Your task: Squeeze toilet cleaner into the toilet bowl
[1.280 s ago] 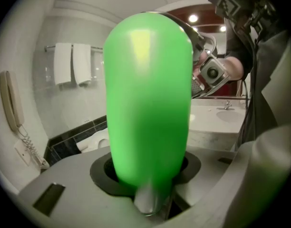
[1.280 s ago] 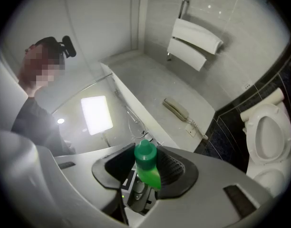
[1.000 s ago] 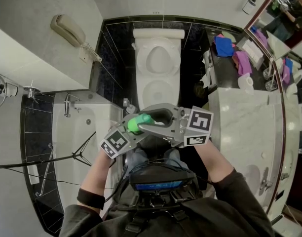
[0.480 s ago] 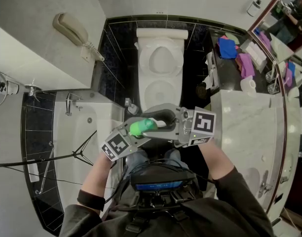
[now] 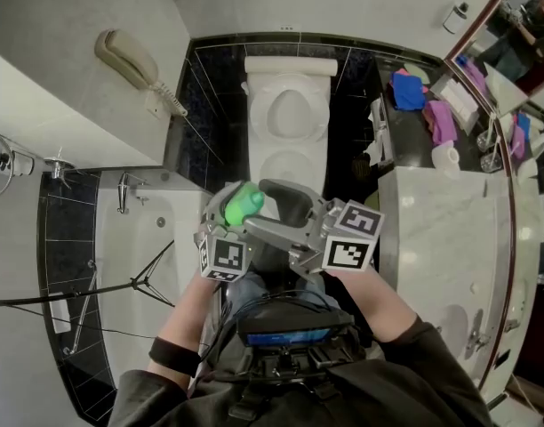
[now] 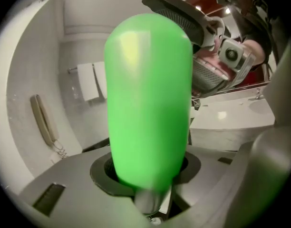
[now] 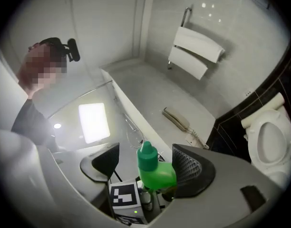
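Note:
The green toilet cleaner bottle (image 5: 242, 205) is in front of me, below the white toilet (image 5: 288, 112), whose bowl stands uncovered. My left gripper (image 5: 239, 221) is shut on the bottle, which fills the left gripper view (image 6: 148, 99). In the right gripper view the bottle (image 7: 155, 172) points its green cap (image 7: 146, 156) up between the jaws of my right gripper (image 7: 148, 163). Those jaws have just been opening and stand wide. The left pad is well clear of the bottle, and the bottle's body lies close to the right pad (image 7: 190, 170).
A bathtub (image 5: 143, 238) lies to my left, with a wall phone (image 5: 130, 56) above it. A marble counter (image 5: 441, 229) runs along the right, with coloured cloths (image 5: 405, 87) beyond it. Folded towels (image 7: 198, 51) hang on the wall. The toilet (image 7: 269, 139) shows at the right edge of the right gripper view.
The left gripper has swung the bottle up and to the left and turned it. The right gripper's jaws have spread apart around the bottle's top, and its marker cube has dropped lower.

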The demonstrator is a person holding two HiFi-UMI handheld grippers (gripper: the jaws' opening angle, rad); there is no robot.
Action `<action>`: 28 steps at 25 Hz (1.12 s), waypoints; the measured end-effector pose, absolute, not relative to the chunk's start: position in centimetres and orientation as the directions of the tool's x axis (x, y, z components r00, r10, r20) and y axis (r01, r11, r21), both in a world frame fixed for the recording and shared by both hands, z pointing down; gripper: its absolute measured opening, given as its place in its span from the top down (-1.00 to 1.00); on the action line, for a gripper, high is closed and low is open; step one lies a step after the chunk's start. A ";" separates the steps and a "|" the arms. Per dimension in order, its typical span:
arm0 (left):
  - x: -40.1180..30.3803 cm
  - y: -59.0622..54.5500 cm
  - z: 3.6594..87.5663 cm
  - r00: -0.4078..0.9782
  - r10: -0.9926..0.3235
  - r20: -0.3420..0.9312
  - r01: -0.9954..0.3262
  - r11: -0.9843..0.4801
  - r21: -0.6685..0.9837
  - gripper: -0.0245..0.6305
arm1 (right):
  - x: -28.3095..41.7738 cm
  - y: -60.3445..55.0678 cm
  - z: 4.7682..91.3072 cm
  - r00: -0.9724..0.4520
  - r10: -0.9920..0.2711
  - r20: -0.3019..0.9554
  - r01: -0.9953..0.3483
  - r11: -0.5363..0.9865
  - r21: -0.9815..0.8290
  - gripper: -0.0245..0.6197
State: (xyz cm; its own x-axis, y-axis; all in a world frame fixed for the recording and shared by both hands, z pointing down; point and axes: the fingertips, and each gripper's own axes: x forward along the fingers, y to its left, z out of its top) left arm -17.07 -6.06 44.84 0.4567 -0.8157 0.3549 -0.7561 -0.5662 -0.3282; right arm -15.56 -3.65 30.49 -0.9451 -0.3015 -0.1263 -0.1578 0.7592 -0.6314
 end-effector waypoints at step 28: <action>-14.4 -5.4 44.4 0.600 -0.678 0.426 -0.664 -0.718 -0.208 0.34 | -15.3 -4.7 30.9 -0.934 -0.327 -0.142 -0.180 0.776 -0.605 0.47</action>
State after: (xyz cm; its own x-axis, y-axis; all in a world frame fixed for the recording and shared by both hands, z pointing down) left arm -14.38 -5.41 44.42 0.5996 -0.6777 0.4257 -0.6641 -0.7181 -0.2079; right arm -15.33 -4.66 30.91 -0.9343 -0.3271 -0.1418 -0.1798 0.7758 -0.6049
